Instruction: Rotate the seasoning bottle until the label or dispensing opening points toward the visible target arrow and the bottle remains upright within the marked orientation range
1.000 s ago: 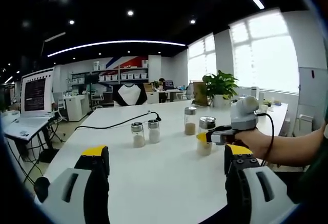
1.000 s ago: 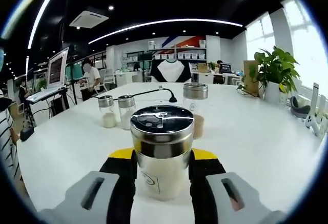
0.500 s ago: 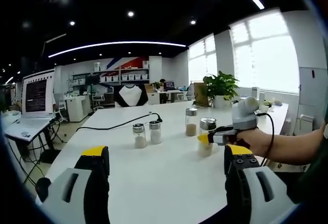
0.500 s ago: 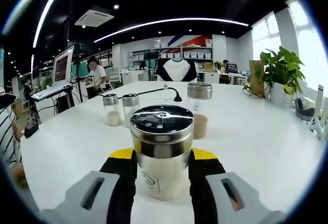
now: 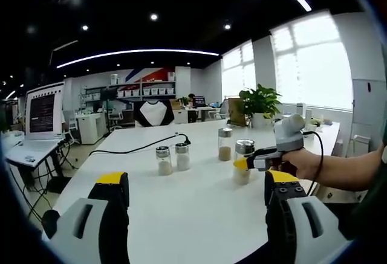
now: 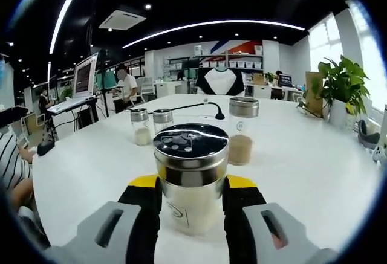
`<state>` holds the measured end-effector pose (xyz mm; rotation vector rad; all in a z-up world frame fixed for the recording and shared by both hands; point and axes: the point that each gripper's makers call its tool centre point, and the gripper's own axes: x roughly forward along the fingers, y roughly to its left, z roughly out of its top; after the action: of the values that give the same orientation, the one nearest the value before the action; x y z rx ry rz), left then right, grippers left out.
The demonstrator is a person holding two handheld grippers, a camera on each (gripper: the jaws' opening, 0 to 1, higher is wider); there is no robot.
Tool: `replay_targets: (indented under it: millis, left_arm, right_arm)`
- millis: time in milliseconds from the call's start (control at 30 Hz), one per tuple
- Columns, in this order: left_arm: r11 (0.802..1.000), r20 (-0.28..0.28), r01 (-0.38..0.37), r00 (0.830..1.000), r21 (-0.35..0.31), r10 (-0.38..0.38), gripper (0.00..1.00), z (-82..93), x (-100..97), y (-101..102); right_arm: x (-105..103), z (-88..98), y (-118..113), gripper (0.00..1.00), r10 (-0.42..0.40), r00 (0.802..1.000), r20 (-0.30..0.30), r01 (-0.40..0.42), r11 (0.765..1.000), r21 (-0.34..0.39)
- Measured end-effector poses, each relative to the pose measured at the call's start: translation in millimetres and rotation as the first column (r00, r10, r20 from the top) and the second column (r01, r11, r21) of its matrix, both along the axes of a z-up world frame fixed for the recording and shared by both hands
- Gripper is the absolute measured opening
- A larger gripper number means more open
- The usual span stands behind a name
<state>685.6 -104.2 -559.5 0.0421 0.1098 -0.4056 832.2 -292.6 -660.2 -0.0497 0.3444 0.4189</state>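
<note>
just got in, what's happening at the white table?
A person's right tool is shut on a seasoning bottle with a metal shaker lid, standing upright on the white table. Their hand shows in the left gripper view. The left tool hangs open over the table, holding nothing. Three more bottles stand behind: two small shakers and a taller jar.
</note>
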Motion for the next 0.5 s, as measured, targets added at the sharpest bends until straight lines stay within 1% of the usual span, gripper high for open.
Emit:
replay_targets:
  millis: [200,367,500]
  left_arm:
    - [1.0,0.005,-0.008,1.0,-0.013,0.008,0.98,3.9,2.2,0]
    - [1.0,0.017,0.019,1.0,0.004,-0.019,0.98,7.3,2.9,-8]
    - [1.0,0.017,0.023,1.0,0.005,-0.023,0.98,7.1,3.2,-10]
  right_arm:
    - [0,0.3,1,0.38,0.023,1.0,0.006,-0.023,1.0,0.003]
    - [-1,0.3,3,0.38,0.081,0.997,0.006,-0.081,0.997,0.006]
    - [-2,0.3,3,0.38,0.106,0.994,0.007,-0.106,0.994,0.008]
